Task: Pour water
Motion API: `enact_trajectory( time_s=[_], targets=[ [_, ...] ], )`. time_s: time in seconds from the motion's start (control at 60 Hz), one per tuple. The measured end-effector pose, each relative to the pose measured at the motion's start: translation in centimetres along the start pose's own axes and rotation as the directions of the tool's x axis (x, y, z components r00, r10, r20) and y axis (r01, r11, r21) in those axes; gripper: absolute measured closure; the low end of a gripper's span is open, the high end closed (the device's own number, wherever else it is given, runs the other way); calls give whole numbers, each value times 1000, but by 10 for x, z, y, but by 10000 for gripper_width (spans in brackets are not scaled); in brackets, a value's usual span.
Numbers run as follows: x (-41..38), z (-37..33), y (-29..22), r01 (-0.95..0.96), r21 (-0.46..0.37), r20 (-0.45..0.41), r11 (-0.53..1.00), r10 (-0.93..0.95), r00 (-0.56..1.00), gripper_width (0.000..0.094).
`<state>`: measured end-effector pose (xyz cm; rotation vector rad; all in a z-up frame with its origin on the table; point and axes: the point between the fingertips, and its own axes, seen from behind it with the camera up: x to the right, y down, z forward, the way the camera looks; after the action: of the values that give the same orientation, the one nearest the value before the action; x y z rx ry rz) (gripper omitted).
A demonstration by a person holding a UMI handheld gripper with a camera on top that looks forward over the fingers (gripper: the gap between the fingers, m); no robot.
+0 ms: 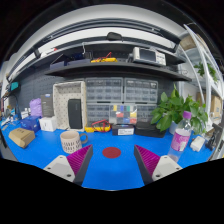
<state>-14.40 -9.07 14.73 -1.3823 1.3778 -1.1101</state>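
My gripper (112, 163) is open and empty above a blue table (112, 172). Its two fingers with magenta pads (78, 160) stand wide apart. A red round spot (111, 153) lies on the table just ahead of the fingers, between them. A white woven cup (70, 142) stands ahead of the left finger. A clear cup with a pink base (180, 141) stands to the right, beyond the right finger.
A green plant (178, 108) stands at the back right. Shelves with drawers (120, 95) and a white arch-shaped box (68, 105) line the back. A brown basket (21, 137) and white boxes (47, 124) sit at the left.
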Motion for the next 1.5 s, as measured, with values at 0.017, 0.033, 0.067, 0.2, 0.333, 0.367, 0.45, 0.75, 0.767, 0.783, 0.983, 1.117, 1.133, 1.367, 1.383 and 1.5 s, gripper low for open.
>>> enact_trajectory(
  time_s=[0.017,0.033,0.067,0.2,0.333,0.367,0.45,0.75,0.767,0.783,0.983,1.117,1.133,1.367,1.383,1.5],
  targets=[
    [2,-2,2,-1,1,1,1000,1,1000,88],
    [3,-4,3,-3,8,3,1000,3,1000,86],
    [7,-8,8,-4,23,11,1000,3,1000,87],
    [47,-21,38,-50,35,3,998,50,999,96],
    [108,-36,55,-123,64,-55,990,127,990,97],
    [124,-37,56,-131,73,-74,989,136,988,108],
    [164,-35,50,-124,108,-123,986,137,983,108],
    [225,26,16,-17,143,-158,990,40,987,105],
    [226,30,15,-17,144,-156,990,39,987,107],
    [226,33,14,-16,145,-156,989,39,987,106],
    [231,60,5,-12,155,-159,988,37,987,271],
    [230,64,6,-18,147,-156,989,41,987,458],
    [230,64,6,-13,148,-154,989,36,987,470],
    [228,65,3,16,161,-161,987,10,987,577],
    [228,66,3,18,162,-164,987,9,986,577],
    [216,71,2,62,141,-158,988,-40,987,577]
  ],
)
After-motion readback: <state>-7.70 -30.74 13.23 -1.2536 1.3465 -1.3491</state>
